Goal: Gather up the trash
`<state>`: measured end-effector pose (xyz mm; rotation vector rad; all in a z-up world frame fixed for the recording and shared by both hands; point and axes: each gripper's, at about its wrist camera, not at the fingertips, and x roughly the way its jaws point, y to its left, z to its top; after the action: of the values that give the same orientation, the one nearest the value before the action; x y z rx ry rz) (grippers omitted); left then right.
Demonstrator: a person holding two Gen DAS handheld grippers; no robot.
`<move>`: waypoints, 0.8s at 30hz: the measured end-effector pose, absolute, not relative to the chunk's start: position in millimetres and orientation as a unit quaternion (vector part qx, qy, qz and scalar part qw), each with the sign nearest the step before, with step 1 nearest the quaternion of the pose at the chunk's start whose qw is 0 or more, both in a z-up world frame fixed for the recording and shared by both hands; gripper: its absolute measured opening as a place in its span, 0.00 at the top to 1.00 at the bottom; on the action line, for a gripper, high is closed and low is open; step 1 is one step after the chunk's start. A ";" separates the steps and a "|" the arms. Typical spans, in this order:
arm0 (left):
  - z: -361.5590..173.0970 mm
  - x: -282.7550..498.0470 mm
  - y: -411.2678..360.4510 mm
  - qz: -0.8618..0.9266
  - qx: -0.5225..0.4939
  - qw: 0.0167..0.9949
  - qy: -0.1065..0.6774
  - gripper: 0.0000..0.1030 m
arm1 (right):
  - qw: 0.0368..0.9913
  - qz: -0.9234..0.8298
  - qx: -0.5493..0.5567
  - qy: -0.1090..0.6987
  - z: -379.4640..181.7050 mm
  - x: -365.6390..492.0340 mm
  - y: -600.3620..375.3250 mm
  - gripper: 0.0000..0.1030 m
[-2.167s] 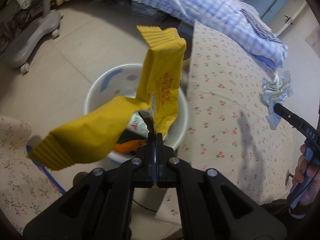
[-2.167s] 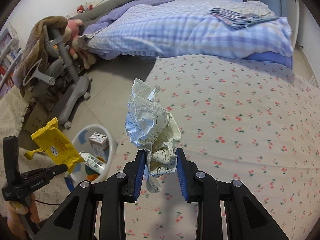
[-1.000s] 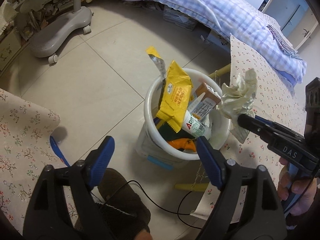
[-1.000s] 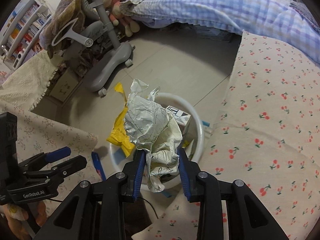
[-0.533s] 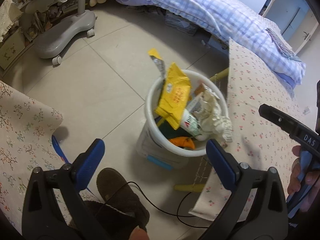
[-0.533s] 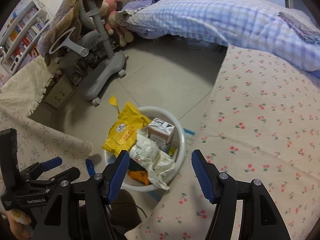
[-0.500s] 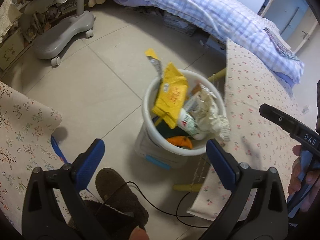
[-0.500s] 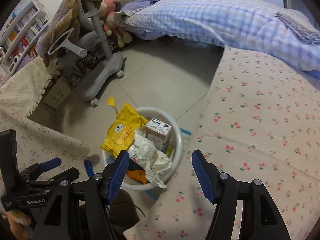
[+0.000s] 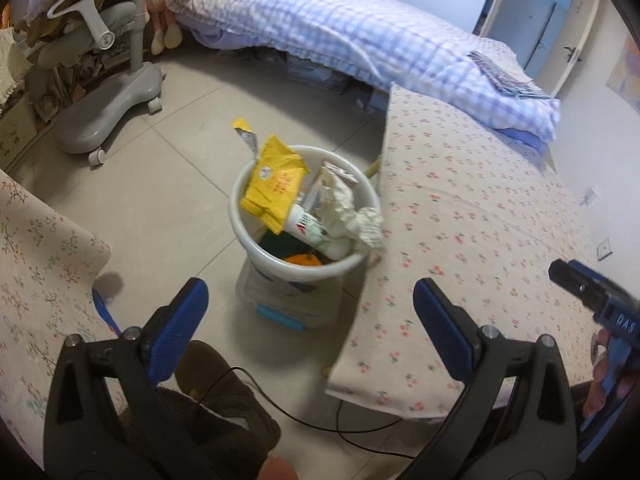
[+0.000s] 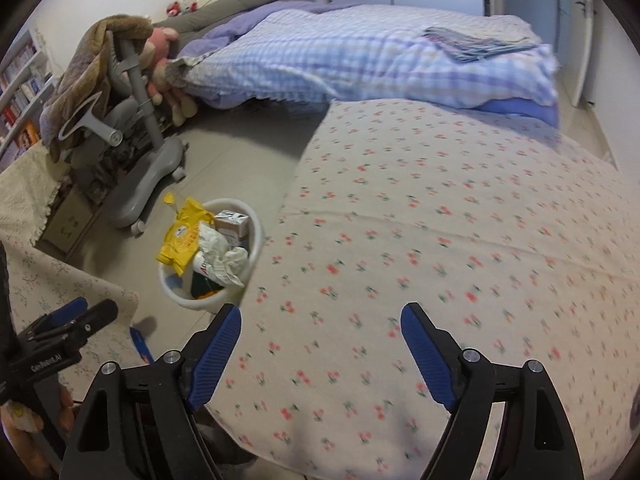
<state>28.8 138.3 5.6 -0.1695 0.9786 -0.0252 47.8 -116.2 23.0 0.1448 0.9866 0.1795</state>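
Note:
A white trash bin [image 9: 256, 248] stands on the tiled floor beside the cherry-print table [image 9: 460, 216]. It holds a yellow wrapper [image 9: 274, 186], crumpled paper [image 9: 348, 212], a bottle [image 9: 316, 232] and a small carton. The bin also shows in the right wrist view [image 10: 256, 236] with the wrapper [image 10: 182, 238] and paper [image 10: 218, 256]. My left gripper [image 9: 310, 320] is open and empty, above and in front of the bin. My right gripper [image 10: 320, 336] is open and empty over the table [image 10: 460, 240].
A grey rolling chair base [image 9: 108, 116] stands at the back left. A bed with a checked quilt [image 9: 352, 36] lies behind. A second floral cloth [image 9: 36, 264] is at the left. A brown slipper and a black cable [image 9: 312, 412] lie on the floor below.
The crumpled paper has left my right gripper and lies in the bin. My right gripper has pulled back over the table. Both grippers have drawn away from the bin.

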 end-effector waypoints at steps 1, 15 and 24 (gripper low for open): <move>6.5 24.0 134.2 -0.014 -0.078 0.882 0.465 0.01 | 0.879 0.077 0.071 0.465 23.7 37.2 -121.5 0.18; -0.6 -12.2 87.5 -0.012 -0.016 0.907 0.421 0.01 | 0.909 -0.018 0.082 0.408 -4.6 -29.0 -158.6 0.16; -6.6 -17.8 68.0 -0.023 0.006 0.908 0.418 0.01 | 0.914 -0.030 0.087 0.394 -5.2 -31.4 -162.2 0.16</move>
<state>-17.8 68.0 -6.6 0.0127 0.8626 -0.0470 -31.4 -162.2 -5.2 0.1801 0.8123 -0.0622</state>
